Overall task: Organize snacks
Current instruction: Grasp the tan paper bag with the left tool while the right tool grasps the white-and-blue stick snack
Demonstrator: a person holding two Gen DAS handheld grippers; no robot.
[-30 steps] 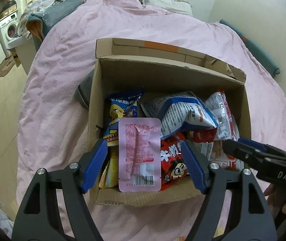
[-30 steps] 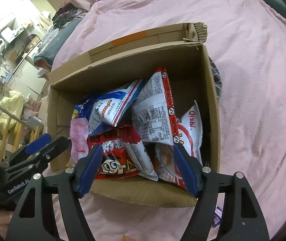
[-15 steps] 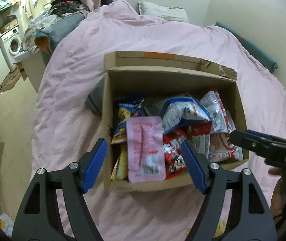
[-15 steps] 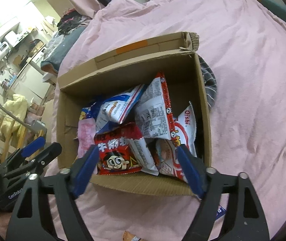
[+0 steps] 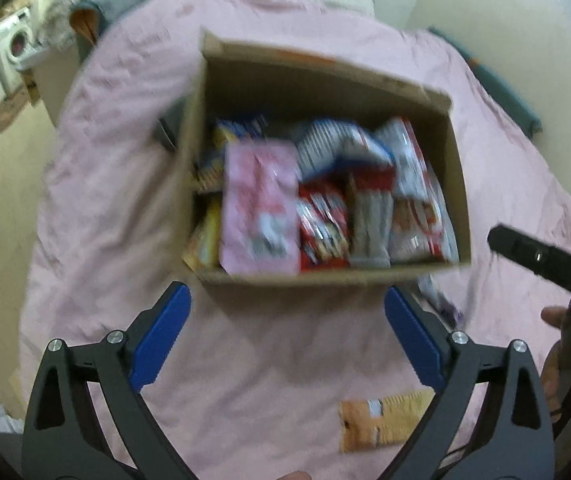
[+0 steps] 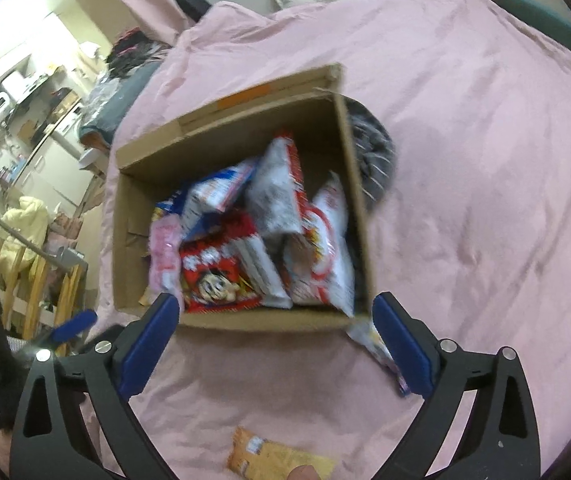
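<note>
while both tongs (image 5: 287, 312) (image 6: 271, 322) just spread empty, an orange packet (image 6: 281, 458) lies before the box (image 6: 241, 318)

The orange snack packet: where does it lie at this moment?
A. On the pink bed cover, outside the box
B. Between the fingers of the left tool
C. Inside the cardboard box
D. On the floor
A: the orange snack packet lies flat on the pink bed cover, nearer the camera than the cardboard box, and nothing grips it.

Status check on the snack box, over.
Left hand-held gripper and right hand-held gripper both open, jaws just widened, nothing between them. Cardboard box packed with snacks. Orange packet loose on the pink bedspread.
</note>
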